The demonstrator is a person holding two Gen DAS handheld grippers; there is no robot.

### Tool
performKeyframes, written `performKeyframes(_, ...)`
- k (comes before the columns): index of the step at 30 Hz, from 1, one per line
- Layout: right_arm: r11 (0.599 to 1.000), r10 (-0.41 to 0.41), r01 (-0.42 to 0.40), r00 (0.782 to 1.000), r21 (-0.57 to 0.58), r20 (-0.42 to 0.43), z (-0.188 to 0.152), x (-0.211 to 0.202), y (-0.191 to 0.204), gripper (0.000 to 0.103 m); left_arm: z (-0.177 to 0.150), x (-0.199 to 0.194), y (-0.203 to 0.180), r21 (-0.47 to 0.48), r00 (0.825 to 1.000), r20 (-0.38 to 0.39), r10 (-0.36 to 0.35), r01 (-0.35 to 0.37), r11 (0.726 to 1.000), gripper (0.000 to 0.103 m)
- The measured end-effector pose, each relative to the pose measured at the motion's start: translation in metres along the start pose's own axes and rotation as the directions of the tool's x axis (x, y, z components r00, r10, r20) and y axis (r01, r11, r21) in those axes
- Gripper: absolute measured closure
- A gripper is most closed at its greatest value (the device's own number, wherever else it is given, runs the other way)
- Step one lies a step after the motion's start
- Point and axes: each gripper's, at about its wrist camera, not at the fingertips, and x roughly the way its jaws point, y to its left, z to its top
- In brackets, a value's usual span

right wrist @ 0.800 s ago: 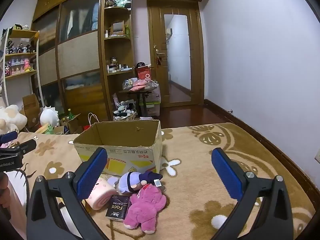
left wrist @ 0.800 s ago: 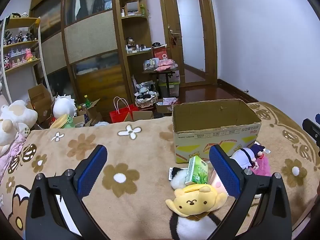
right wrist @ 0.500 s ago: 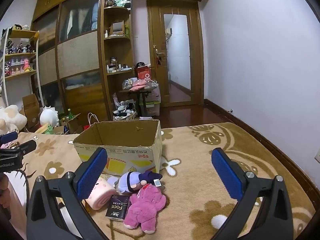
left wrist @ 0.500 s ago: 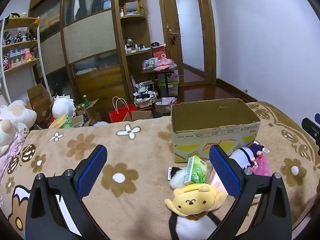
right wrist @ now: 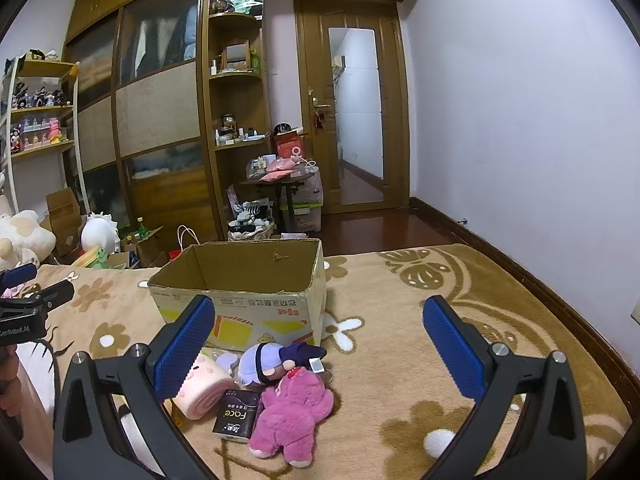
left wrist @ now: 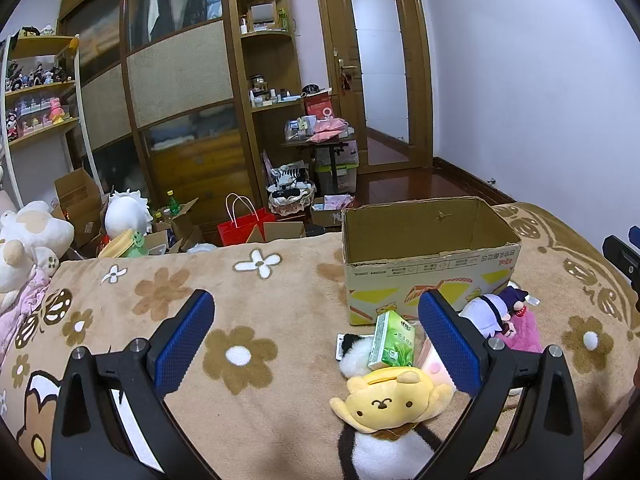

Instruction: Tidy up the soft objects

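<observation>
While the toys lie heaped before the box (right wrist: 240,312) — pink plush (right wrist: 292,420) between the right gripper (right wrist: 320,340) fingers, yellow plush (left wrist: 390,402) by the left gripper (left wrist: 316,340)'s right finger — both grippers hang spread wide, empty, over the blanket (left wrist: 248,292).
</observation>
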Motion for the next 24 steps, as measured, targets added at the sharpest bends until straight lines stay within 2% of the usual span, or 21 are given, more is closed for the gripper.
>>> performKeyframes(24, 1.000, 0.000, 0.000, 1.000, 0.001, 0.000, -0.0005, 0.0003, 0.0001, 0.000, 0.0031, -0.0018, 0.0027, 0.003, 1.000, -0.003, 0.003, -0.003, 1.000, 0.002)
